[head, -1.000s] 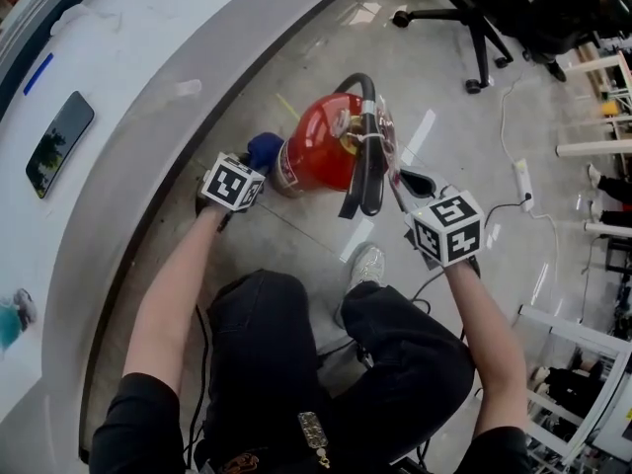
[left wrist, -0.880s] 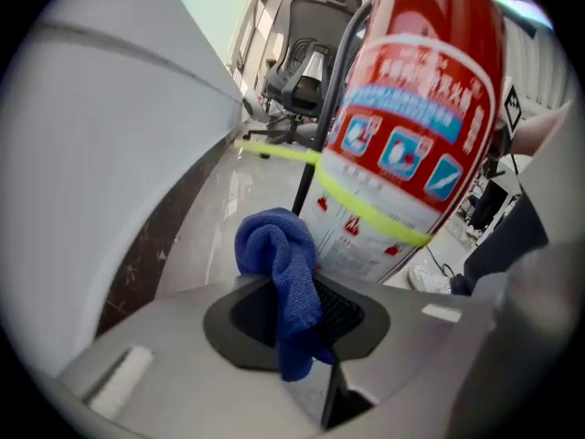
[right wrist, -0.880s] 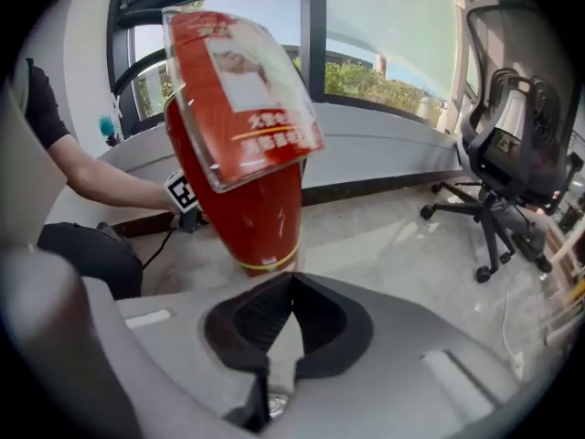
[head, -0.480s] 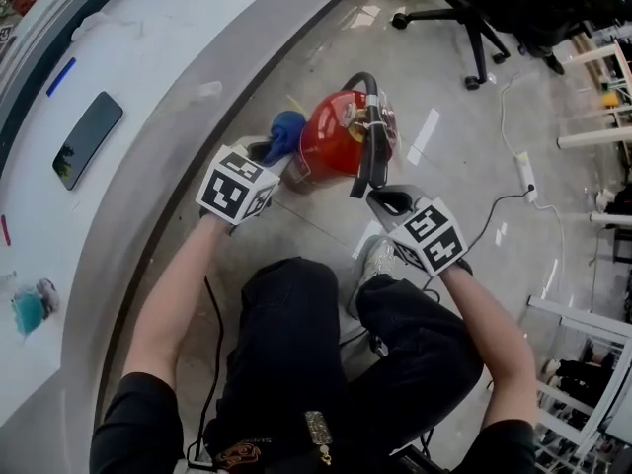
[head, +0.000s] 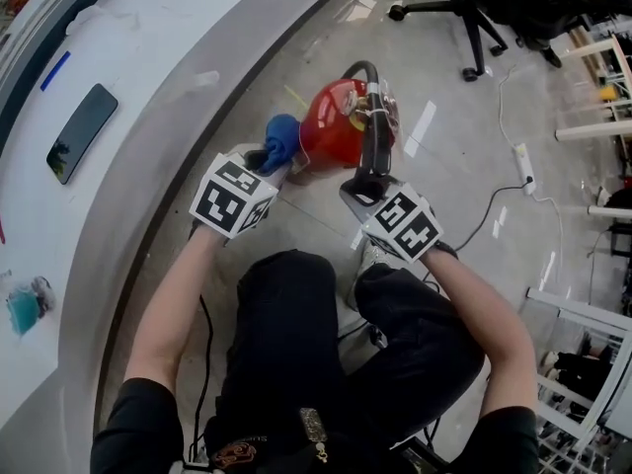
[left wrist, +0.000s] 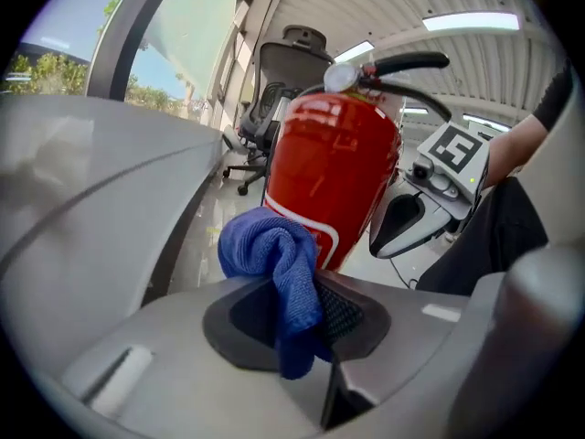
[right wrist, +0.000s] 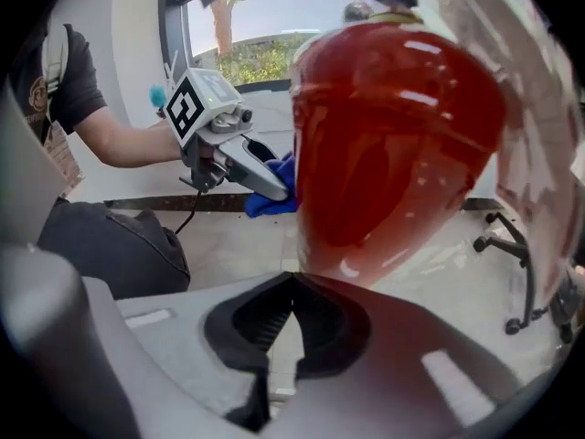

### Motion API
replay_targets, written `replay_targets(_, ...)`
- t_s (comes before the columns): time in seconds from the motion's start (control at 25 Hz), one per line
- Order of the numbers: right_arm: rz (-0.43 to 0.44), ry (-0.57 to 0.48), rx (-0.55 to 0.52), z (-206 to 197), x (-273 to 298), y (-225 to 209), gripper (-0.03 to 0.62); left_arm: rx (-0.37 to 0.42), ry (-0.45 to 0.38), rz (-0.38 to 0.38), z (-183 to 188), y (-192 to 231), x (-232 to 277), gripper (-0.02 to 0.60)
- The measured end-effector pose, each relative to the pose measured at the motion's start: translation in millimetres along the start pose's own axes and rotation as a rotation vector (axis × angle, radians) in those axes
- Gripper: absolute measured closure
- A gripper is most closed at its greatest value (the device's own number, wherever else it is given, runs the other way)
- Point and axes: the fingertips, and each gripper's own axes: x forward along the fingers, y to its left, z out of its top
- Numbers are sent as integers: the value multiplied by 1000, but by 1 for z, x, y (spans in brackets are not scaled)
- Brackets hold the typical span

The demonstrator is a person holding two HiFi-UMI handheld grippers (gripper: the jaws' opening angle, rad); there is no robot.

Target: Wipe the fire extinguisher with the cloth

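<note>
A red fire extinguisher point(head: 334, 118) stands on the floor, a black hose point(head: 373, 131) hanging down its right side. My left gripper point(head: 265, 159) is shut on a bunched blue cloth point(head: 282, 136), which sits against the cylinder's left flank. In the left gripper view the cloth point(left wrist: 274, 245) pokes up from the left gripper point(left wrist: 306, 305), with the extinguisher point(left wrist: 334, 167) right behind. My right gripper point(head: 358, 188) is at the hose's lower end. In its own view the right gripper point(right wrist: 291, 291) has its jaws together with nothing between them, and the red body point(right wrist: 393, 135) is close in front.
A curved white counter point(head: 148, 87) runs along the left, with a phone point(head: 79, 131) and a teal object point(head: 24, 310) on it. An office chair point(head: 469, 8) stands behind. A power strip point(head: 524, 169) and cable lie to the right. The person's knees and a shoe point(head: 369, 256) are below.
My left gripper has carried the cloth up and right against the extinguisher's side. My right gripper has moved left, in to the hose's lower end.
</note>
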Motion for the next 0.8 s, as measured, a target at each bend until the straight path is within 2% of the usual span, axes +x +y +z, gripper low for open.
replay_targets(0.28,71,16,-108,-3,22,22,592,-54,82,14,-60,7,41,506)
replay_targets(0.4,92,11,-146,-6,25,30,592,-82,146,22,-88,13,65,506)
replay_targets(0.68,88,-6,-124,-17,30,30,591,-165,264,41,-149,32,110,506)
replay_targets(0.8,78,6,-129,-21,28,26,591,-200,268,31,-164,28,118,506)
